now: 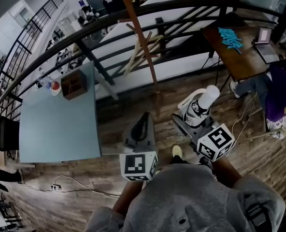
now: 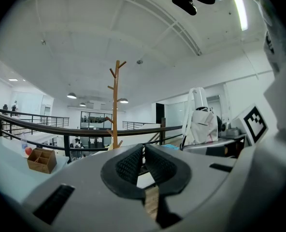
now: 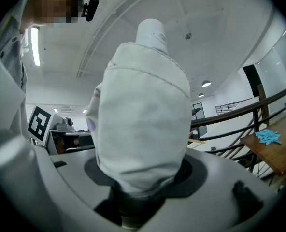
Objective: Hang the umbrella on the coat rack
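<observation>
Box [image 1: 74, 84] of brown wood on far right corner of pale blue counter [image 1: 56, 129], at left of scene. Split inside into open compartments; contents not readable in any view. Small red-and-white item [image 1: 55, 87] just left of box, too small to name.

Umbrella [image 1: 201, 106] at near right, standing up out of right tool [image 3: 143, 178], well apart from rack [image 1: 138, 33]. Folded and bunched: pale grey-white fabric with stitched seams, hint of pink at one edge, white cylindrical end on top, dark stub low down between the jaws. White strap loop [image 1: 184, 102] at its left side.

Right tool clamped on umbrella's lower end, jaws spread wide round the bundle. Left tool [image 2: 143, 153] at near centre, just left of the right one, black ribbed pads together with nothing between.

Rack: slim reddish-brown pole with short upward pegs, far ahead on plank floor [image 1: 259, 163], just on near side of black railing [image 1: 95, 61]. Brown counter [image 1: 239, 62] at far right, scattering of blue pieces [image 1: 230, 36] on top.
</observation>
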### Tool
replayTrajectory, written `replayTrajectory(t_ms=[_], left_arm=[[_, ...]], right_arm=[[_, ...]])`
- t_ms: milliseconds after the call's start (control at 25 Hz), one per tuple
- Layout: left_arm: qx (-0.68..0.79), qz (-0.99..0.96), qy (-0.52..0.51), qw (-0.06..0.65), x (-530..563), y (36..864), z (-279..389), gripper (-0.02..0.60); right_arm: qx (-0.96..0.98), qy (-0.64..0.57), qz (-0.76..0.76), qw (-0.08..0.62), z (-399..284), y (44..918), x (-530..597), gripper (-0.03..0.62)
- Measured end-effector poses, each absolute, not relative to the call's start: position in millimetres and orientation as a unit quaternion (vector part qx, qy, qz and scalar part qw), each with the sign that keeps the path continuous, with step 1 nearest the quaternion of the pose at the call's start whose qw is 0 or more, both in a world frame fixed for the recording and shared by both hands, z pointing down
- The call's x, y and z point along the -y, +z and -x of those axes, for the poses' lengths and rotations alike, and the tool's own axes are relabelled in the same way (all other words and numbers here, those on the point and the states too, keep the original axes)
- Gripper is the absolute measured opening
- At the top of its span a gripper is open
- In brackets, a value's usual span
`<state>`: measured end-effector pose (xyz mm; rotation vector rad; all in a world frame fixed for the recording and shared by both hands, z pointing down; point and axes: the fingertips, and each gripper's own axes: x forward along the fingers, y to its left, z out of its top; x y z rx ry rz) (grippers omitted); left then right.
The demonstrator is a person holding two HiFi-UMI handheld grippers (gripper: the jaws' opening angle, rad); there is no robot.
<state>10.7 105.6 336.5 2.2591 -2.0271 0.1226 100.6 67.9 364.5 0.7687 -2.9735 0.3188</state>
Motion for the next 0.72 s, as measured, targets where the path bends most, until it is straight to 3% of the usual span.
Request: replayTrajectory(t_ms=[720], left_arm=[[0.688,-0.723,0.055,0.039,-31,336,-18,0.026]], right_arm=[[0.967,0.106,-0.229,0.017,-112,364,5,0.254]])
